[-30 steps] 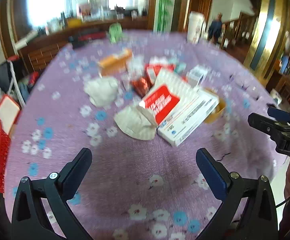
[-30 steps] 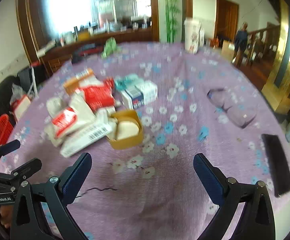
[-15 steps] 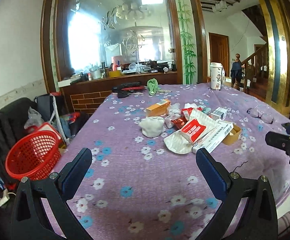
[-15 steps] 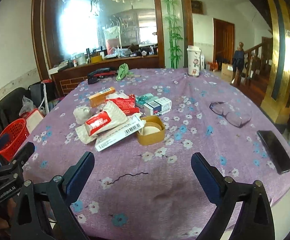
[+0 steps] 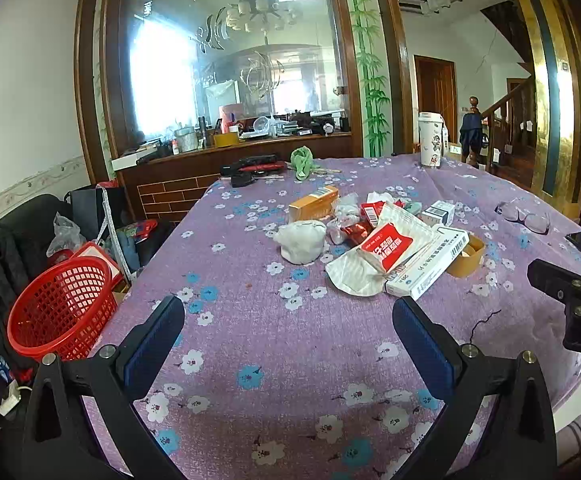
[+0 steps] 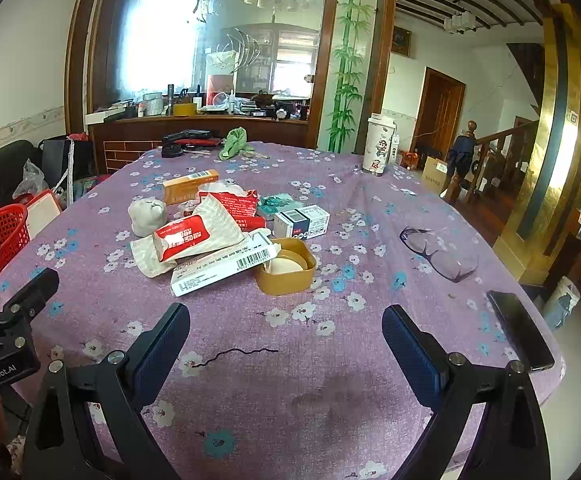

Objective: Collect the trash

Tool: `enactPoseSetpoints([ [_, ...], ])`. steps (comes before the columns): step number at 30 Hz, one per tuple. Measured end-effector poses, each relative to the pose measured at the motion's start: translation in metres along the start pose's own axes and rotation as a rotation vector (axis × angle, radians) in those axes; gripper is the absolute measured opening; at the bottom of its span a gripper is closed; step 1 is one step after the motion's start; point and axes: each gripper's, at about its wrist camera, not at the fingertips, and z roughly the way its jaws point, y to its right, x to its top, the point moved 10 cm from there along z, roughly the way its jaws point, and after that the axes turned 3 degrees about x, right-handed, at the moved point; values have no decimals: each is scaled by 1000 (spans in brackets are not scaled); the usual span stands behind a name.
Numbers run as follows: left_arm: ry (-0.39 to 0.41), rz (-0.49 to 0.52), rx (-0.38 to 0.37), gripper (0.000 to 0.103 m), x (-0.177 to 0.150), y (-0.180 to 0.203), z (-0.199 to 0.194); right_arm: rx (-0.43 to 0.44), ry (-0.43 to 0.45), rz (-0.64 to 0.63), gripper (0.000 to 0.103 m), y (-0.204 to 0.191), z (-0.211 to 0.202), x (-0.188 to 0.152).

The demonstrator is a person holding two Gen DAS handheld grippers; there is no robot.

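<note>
**Both tools wide apart above the near edge of the table**

Left tool hangs over the near edge of the table, its two fingers spread wide with nothing between them. The right tool is beside it, also over the near edge, also released and holding nothing. Each tool shows at the side of the other one's view.

The table has a purple cloth with white and blue flowers. The trash lies in one heap around the middle of the table, well apart from both tools. In the heap, a red and white packet rests on a crumpled white wrapper. A long white box with a barcode lies just beside it, toward the near edge, and touches a small yellow-brown tub. A white crumpled ball is on the left side of the heap. Behind these are an orange box, a red wrapper and a white and blue box.

Toward the right edge lie clear glasses, and a black phone lies at the near right corner. A thin dark thread lies on the cloth between the heap and the right tool. A tall white cup stands at the far edge, and a green cloth lies there too.

A red basket stands on the floor, beyond the left edge of the table.
</note>
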Motion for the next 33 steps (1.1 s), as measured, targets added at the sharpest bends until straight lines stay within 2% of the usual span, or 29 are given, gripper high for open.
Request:
enactPoseSetpoints([
  [33,-29,12,-1,103,-6,-3,1,-14,-32,-38,99,-9,5,-7],
])
